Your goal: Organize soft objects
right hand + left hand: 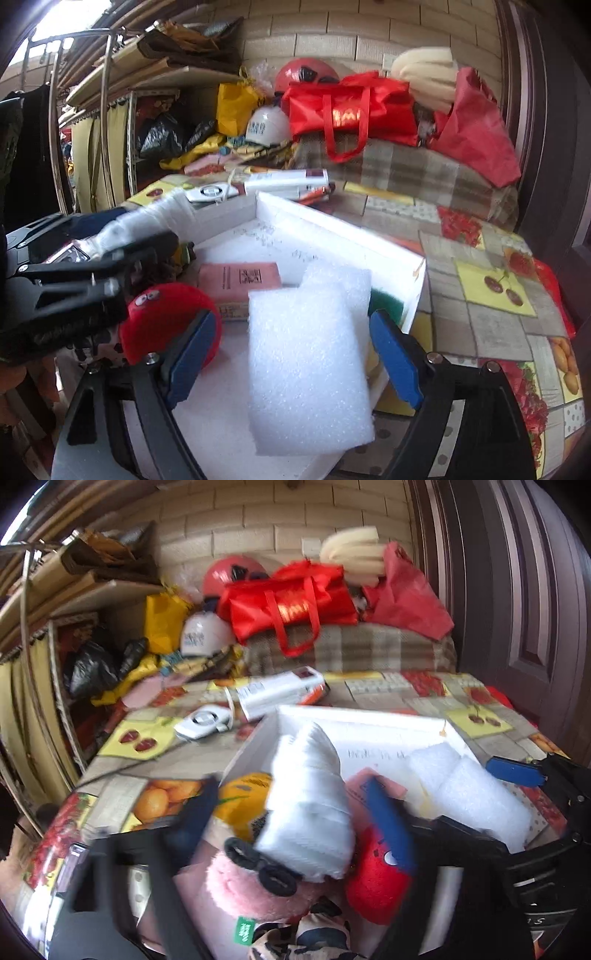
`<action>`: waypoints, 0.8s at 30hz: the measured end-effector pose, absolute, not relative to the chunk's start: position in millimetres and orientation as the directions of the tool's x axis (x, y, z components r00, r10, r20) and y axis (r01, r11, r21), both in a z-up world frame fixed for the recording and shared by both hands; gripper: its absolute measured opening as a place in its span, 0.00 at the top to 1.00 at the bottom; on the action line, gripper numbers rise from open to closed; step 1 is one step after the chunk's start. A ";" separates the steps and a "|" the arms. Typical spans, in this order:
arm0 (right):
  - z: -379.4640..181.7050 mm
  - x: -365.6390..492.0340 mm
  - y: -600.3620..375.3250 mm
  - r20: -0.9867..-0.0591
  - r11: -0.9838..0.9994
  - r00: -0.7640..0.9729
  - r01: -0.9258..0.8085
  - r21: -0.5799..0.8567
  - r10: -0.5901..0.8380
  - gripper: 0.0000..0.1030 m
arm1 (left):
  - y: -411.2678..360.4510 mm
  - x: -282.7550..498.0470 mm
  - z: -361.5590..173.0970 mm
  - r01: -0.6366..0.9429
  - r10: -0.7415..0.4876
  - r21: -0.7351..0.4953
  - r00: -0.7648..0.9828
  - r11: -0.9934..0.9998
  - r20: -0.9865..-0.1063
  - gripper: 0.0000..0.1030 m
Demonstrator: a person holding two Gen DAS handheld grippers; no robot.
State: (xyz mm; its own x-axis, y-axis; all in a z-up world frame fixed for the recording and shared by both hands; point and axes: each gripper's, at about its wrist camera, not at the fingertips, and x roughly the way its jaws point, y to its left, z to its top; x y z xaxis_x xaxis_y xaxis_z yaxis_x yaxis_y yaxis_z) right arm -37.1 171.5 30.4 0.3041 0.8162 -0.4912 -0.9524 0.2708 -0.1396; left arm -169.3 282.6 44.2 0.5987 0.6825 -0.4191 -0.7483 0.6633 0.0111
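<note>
A shallow white box [351, 716] on the table holds soft things. My left gripper [291, 786] is open over it, and a white foam roll [306, 812] lies loose between its blue fingers. Under the roll sit a pink plush [236, 882], a red plush ball with eyes [373, 882] and a yellow item [243, 797]. My right gripper [293, 317] is open around a white foam block [306, 369], with a gap at the left pad. A pink packet [240, 277] and a green sponge [386, 302] lie behind the block.
A fruit-patterned cloth [491, 280] covers the table. Behind the box lie a white device [203, 723] and a long white carton [280, 694]. Red bags [291, 605] and helmets pile up on a checked blanket at the wall. Shelves stand left, a dark door [517, 590] right.
</note>
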 end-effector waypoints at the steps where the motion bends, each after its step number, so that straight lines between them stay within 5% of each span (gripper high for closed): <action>1: 31.4 -38.7 169.4 -0.477 0.272 0.308 -0.951 -0.145 0.823 0.17 | 279.9 -171.5 46.0 -0.753 0.694 0.013 0.600 0.658 -0.398 0.06; 6: 35.7 -42.0 160.3 -0.417 0.298 0.337 -0.941 -0.157 0.844 0.16 | 273.3 -177.6 49.3 -0.760 0.718 0.024 0.602 0.649 -0.349 0.01; 11: 40.0 -35.3 152.8 -0.383 0.340 0.362 -0.932 -0.126 0.850 0.00 | 277.4 -182.9 49.4 -0.768 0.719 -0.005 0.602 0.640 -0.346 0.01; 20: 50.0 -35.6 115.6 -0.197 0.444 0.448 -0.894 -0.067 0.872 0.00 | 270.3 -187.8 49.8 -0.787 0.740 -0.016 0.586 0.616 -0.331 0.01; 24: 51.2 -30.0 103.6 -0.193 0.538 0.532 -0.843 -0.026 0.824 0.00 | 261.7 -194.6 50.0 -0.792 0.741 -0.045 0.588 0.609 -0.324 0.01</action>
